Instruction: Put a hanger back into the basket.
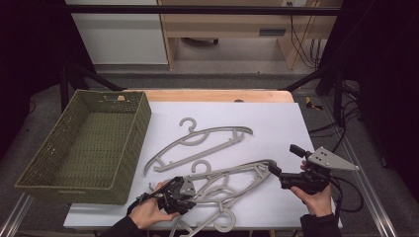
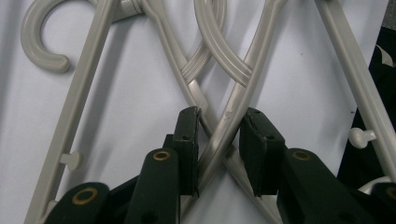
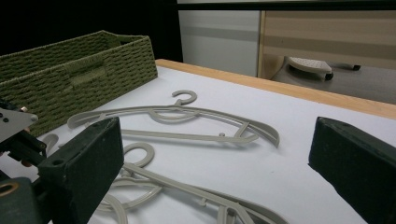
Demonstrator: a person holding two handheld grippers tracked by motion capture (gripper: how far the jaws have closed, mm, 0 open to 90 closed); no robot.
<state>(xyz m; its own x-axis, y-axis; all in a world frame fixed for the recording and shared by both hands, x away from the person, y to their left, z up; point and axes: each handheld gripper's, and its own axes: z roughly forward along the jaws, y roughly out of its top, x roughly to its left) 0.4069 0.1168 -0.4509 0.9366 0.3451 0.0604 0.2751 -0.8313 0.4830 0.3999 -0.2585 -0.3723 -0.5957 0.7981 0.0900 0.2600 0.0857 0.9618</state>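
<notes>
Three pale grey plastic hangers lie on the white table cover. One hanger [image 1: 207, 134] [image 3: 187, 112] lies alone in the middle. Two more [image 1: 237, 175] overlap near the front edge. My left gripper [image 1: 193, 190] [image 2: 220, 112] points down at the spot where their bars [image 2: 233, 107] cross. Its jaws stand narrowly open around that crossing. The left pad [image 2: 189, 149] touches a bar and a thin gap remains at the right pad [image 2: 254, 154]. My right gripper [image 1: 284, 159] [image 3: 215, 154] is wide open and holds nothing, just past the right end of the overlapping hangers.
A deep green woven basket [image 1: 141, 123] [image 3: 116, 56] with nothing in it stands at the left of the table. A strip of bare wood [image 1: 217, 95] runs along the far edge. Black cables trail from the right gripper off the table's right side.
</notes>
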